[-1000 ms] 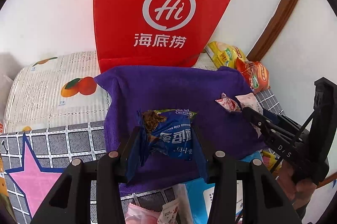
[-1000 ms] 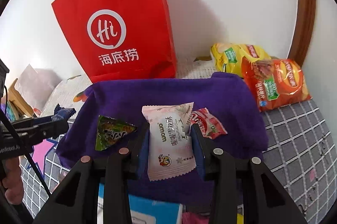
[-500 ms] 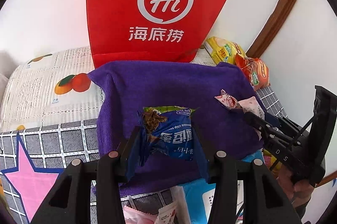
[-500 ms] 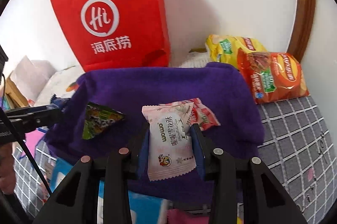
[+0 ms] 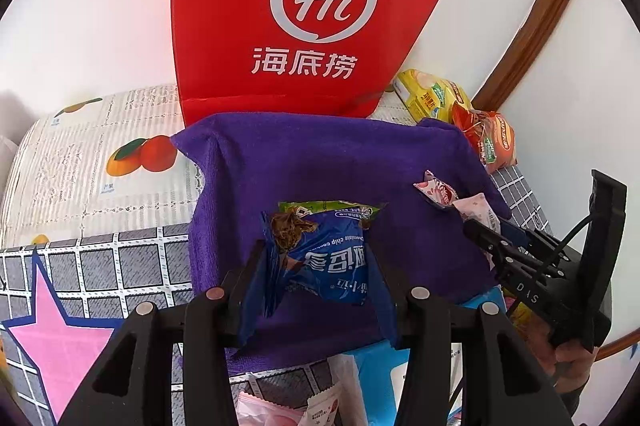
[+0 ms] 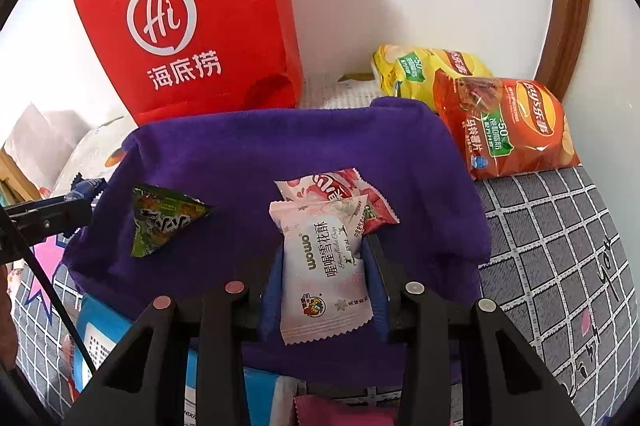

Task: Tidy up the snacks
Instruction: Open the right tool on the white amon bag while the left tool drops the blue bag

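Both my grippers pinch snacks over the purple towel [image 6: 280, 146]: left gripper [image 5: 320, 262] a blue cookie packet [image 5: 332, 266], right gripper [image 6: 324, 266] a pink pastry packet [image 6: 324, 274], lower centre.

The purple cloth [image 6: 280, 146] is bare at frame centre; the red bag [image 6: 192, 18] blocks the upper left, chip bags [image 6: 508, 126] the right.

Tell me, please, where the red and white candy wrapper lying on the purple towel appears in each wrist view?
Left wrist: red and white candy wrapper right of centre, near the towel's right edge.
Right wrist: the wrapper at centre, partly behind the held white packet.
Shared landmark: red paper bag behind the purple towel.
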